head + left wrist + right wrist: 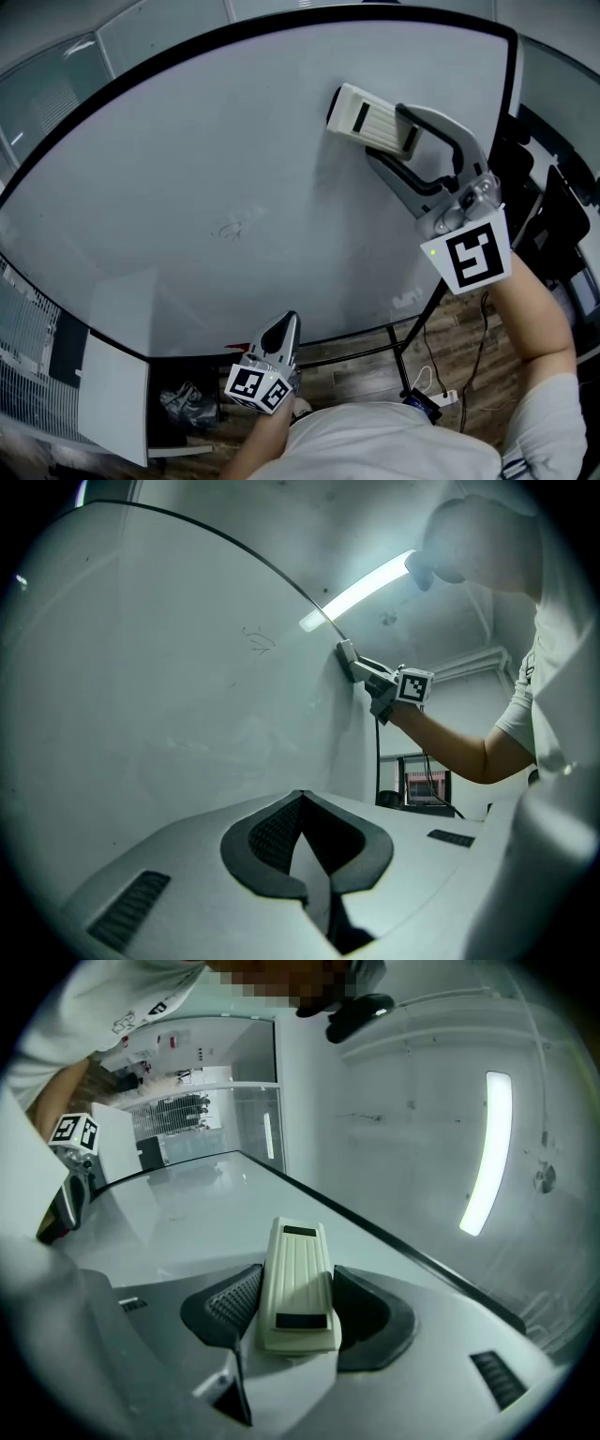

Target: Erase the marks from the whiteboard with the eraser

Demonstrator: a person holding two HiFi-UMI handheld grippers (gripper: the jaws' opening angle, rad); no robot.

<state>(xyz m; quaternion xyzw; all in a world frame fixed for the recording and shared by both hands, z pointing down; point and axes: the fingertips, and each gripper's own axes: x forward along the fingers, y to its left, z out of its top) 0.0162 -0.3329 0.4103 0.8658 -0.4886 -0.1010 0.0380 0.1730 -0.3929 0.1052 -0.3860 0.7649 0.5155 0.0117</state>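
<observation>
1. A big whiteboard (187, 141) fills the view, with a faint scribble (230, 231) near its middle.
2. The right claw (389, 141) is clamped on the cream eraser (361, 114), which lies against the board's far right, well apart from the scribble.
3. The left claw (281, 330) has its jaws together and empty, low at the near edge.
4. Wiping looks to be under way. Next, the eraser must sweep left onto the scribble.

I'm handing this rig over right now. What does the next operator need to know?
Right gripper: shut on the eraser, held against the whiteboard at its upper right.
Left gripper: shut, empty, low by the board's bottom edge.
Done: the board looks mostly clean.
Left: a faint scribble mid-board, below and left of the eraser, to be wiped.
</observation>
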